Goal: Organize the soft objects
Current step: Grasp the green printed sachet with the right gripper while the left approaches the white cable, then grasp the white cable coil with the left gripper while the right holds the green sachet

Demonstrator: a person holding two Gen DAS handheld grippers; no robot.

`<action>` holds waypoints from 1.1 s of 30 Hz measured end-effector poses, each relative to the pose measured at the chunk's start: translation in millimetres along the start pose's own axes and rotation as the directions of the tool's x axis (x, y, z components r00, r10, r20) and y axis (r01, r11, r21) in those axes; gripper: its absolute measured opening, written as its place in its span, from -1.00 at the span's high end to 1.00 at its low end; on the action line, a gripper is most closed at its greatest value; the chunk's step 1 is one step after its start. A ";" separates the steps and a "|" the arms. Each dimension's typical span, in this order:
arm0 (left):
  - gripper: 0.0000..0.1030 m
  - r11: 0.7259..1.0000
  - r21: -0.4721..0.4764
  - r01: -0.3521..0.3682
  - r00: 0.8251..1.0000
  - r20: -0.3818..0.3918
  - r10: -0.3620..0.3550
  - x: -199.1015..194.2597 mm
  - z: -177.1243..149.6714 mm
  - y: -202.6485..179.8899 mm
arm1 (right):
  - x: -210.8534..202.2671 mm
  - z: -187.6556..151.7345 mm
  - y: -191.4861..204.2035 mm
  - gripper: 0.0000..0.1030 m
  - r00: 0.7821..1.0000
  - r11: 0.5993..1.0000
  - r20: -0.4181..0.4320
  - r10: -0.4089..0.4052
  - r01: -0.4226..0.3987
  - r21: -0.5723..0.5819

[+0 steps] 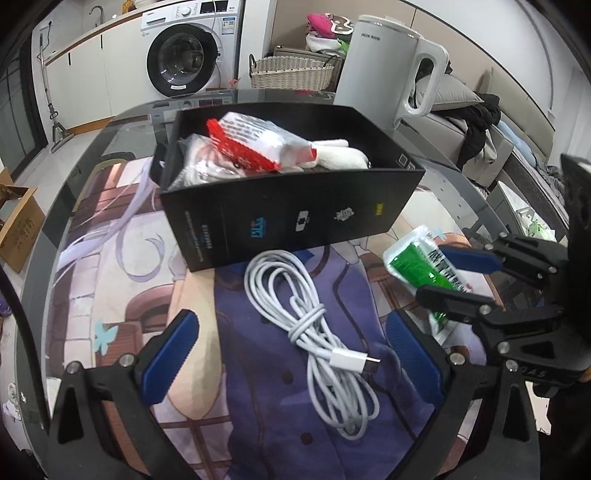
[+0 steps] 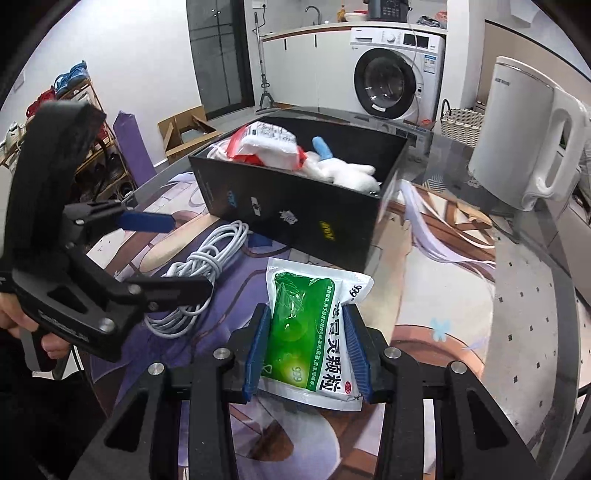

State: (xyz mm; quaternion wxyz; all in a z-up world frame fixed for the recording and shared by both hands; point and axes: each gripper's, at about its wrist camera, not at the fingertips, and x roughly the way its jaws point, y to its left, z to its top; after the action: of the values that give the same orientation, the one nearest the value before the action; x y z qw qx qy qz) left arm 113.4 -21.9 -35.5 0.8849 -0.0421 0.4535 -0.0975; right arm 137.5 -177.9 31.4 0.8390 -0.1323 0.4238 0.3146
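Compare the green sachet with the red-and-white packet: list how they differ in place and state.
The green sachet is outside the black box, above the mat; the red-and-white packet lies inside the box.
The green sachet is pinched between the jaws of the right gripper; the red-and-white packet is held by nothing.
The green sachet touches no other item; the red-and-white packet rests against a white plush toy.
Both are soft, sealed pouches.

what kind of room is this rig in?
Most likely a lived-in home, a combined kitchen, laundry and living area: a front-loading washing machine under a counter with a sink tap, a shoe rack, and a sofa behind the table.
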 end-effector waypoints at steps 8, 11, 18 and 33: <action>-0.77 0.999 0.029 -0.042 0.999 -0.013 0.042 9.5 -2.9 -9.2 | -6.6 -2.0 -3.2 0.22 1.000 1.000 0.006 -0.004 0.004 0.007; -0.76 0.998 0.034 -0.051 0.999 -0.016 0.051 12.3 -4.8 -9.4 | -7.5 -2.5 -3.2 0.22 1.000 1.000 0.005 -0.004 0.004 0.008; -0.67 0.993 0.074 -0.091 0.995 -0.023 0.093 18.2 -11.1 -15.3 | -7.0 -3.1 -3.5 0.22 1.000 1.000 0.006 -0.008 0.008 0.008; -0.16 0.990 0.126 -0.068 0.998 0.006 0.067 14.1 -16.6 -25.7 | -7.6 -2.4 -0.9 0.22 1.000 1.000 0.003 -0.013 0.013 0.005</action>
State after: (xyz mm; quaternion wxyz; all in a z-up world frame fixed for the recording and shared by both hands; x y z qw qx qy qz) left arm 104.5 -49.8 -52.2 0.8890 0.0290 0.4469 -0.0958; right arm 133.2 -182.8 35.9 0.8420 -0.1326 0.4224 0.3084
